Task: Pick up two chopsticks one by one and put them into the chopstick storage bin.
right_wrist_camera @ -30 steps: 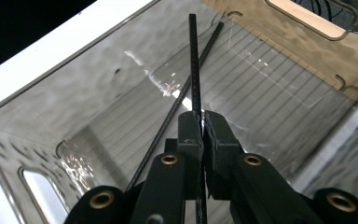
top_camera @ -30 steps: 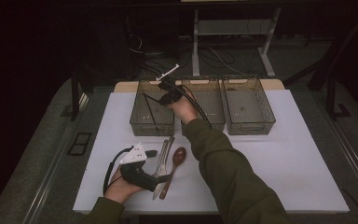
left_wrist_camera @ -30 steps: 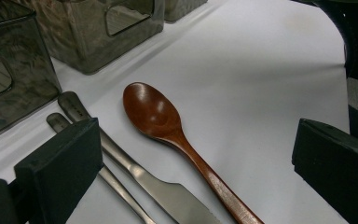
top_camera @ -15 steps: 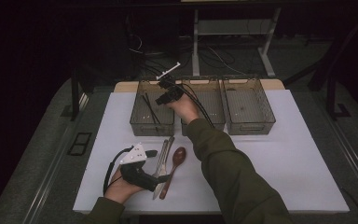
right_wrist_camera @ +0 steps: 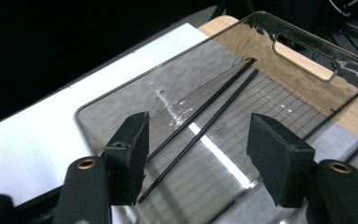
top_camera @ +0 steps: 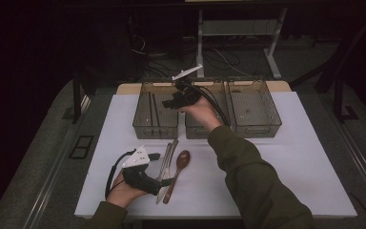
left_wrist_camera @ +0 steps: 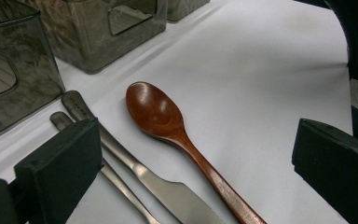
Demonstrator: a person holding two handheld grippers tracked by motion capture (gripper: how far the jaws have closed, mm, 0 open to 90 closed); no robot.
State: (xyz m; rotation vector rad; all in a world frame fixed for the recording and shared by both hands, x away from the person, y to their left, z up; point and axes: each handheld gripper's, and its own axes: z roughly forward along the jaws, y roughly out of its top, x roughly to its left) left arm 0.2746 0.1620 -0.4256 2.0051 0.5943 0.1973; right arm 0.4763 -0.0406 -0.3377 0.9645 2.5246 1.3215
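My right gripper (right_wrist_camera: pixel 198 158) above left bin (top_camera: pixel 140 125) rim, fingers just opening, empty; chopsticks (right_wrist_camera: pixel 205 123) inside. Left gripper (left_wrist_camera: pixel 191 158) fingers wide, straddling wooden spoon (left_wrist_camera: pixel 168 123) on bench.

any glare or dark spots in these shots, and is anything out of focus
High view: the white table is lit, the room behind is almost black. Right gripper view: bright glare streaks on the clear bin beside the black chopsticks. Left gripper view: the wooden spoon is sharp, the near jaws soft.
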